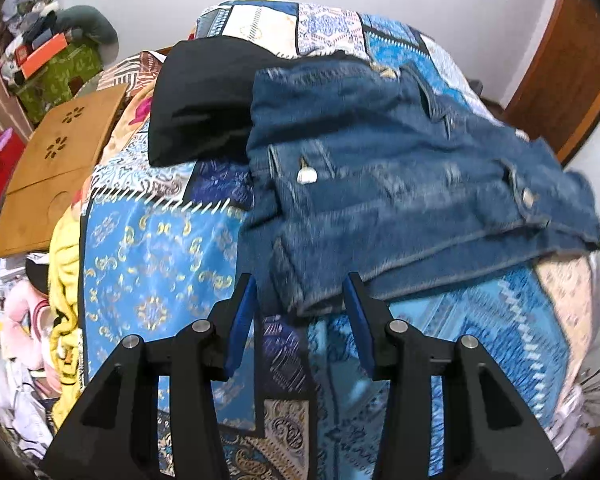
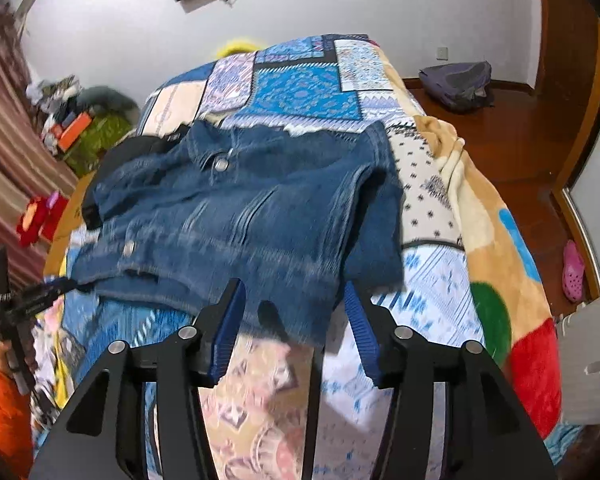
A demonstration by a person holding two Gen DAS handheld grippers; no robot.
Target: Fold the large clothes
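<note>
A blue denim jacket (image 1: 400,184) lies partly folded on a patterned blue quilt (image 1: 152,264) covering the bed. My left gripper (image 1: 302,300) is open, its blue-padded fingers just short of the jacket's near hem corner. The jacket shows in the right wrist view (image 2: 240,220) too, with a sleeve folded over at the right. My right gripper (image 2: 294,308) is open, its fingers straddling the jacket's near edge without closing on it. The left gripper also shows at the left edge of the right wrist view (image 2: 24,304).
A black garment (image 1: 200,100) lies beside the jacket at the back left. A wooden lap table (image 1: 56,168) and cluttered boxes (image 1: 56,68) stand left of the bed. A wooden floor with a bag (image 2: 456,84) and a pink shoe (image 2: 572,268) lies to the right.
</note>
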